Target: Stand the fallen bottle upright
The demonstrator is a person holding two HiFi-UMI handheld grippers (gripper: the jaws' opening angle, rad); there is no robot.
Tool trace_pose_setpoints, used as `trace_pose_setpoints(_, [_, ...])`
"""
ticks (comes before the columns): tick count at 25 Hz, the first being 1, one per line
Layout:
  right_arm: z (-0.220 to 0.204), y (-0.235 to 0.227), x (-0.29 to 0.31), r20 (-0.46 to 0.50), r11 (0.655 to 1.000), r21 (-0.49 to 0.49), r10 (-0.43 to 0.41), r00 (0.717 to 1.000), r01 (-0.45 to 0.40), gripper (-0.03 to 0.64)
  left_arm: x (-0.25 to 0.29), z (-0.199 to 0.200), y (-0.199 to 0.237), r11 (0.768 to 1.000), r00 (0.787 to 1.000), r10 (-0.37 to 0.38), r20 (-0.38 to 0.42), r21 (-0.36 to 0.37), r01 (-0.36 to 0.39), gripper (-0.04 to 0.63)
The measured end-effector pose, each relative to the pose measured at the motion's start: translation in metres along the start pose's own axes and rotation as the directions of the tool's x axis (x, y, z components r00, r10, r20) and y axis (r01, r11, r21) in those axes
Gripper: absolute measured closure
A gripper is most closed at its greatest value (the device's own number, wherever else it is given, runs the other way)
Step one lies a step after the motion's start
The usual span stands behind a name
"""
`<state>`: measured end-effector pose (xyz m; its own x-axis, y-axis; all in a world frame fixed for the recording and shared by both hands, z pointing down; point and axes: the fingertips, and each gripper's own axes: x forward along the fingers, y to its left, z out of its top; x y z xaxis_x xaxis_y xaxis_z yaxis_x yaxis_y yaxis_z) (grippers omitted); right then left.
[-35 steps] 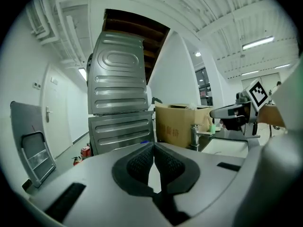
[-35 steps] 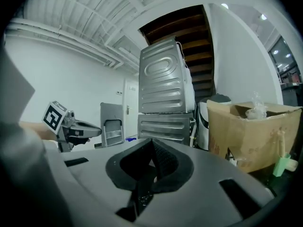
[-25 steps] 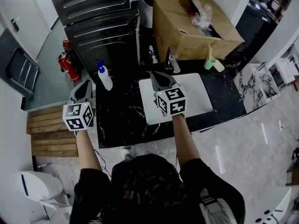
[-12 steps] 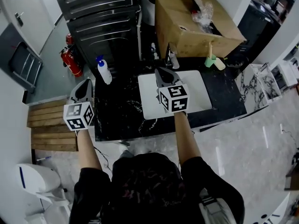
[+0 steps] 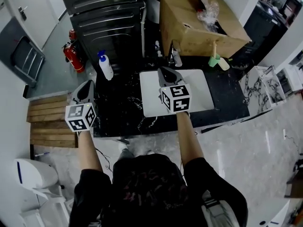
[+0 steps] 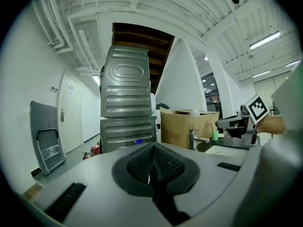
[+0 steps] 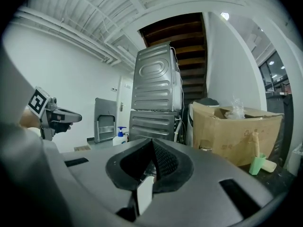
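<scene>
A white bottle (image 5: 105,66) with a blue pump top stands upright at the far left corner of the black marble counter (image 5: 123,112). In the right gripper view the bottle (image 7: 120,135) shows small and far off at the left. My left gripper (image 5: 87,84) hangs beside the counter's left edge, nearer to me than the bottle; its jaws (image 6: 151,161) are shut with nothing in them. My right gripper (image 5: 164,70) is over the white sink basin (image 5: 201,91), also shut and holding nothing (image 7: 152,161). Neither gripper touches the bottle.
A faucet (image 5: 176,58) and a green cup (image 5: 214,60) stand behind the sink. An open cardboard box (image 5: 199,25) sits at the back right, stacked grey machines (image 5: 109,13) at the back left. A red fire extinguisher (image 5: 71,58) and a wooden pallet (image 5: 47,126) lie left of the counter.
Both grippers have drawn back a little toward the counter's front edge, still shut. The bottle has not moved.
</scene>
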<state>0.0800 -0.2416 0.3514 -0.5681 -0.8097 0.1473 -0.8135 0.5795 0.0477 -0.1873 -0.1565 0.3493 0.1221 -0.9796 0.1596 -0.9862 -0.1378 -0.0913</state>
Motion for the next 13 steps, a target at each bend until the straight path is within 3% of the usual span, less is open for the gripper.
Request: trace_pose_setpoints(13, [-0.0042, 0.0026, 0.0, -0.013, 1.0, 0.001, 0.028, 1.0, -0.028, 0.603, -0.0077, -0.0029, -0.0065, 1.0, 1.0, 0.013, -0.001, -0.007, -0.013, 0.58])
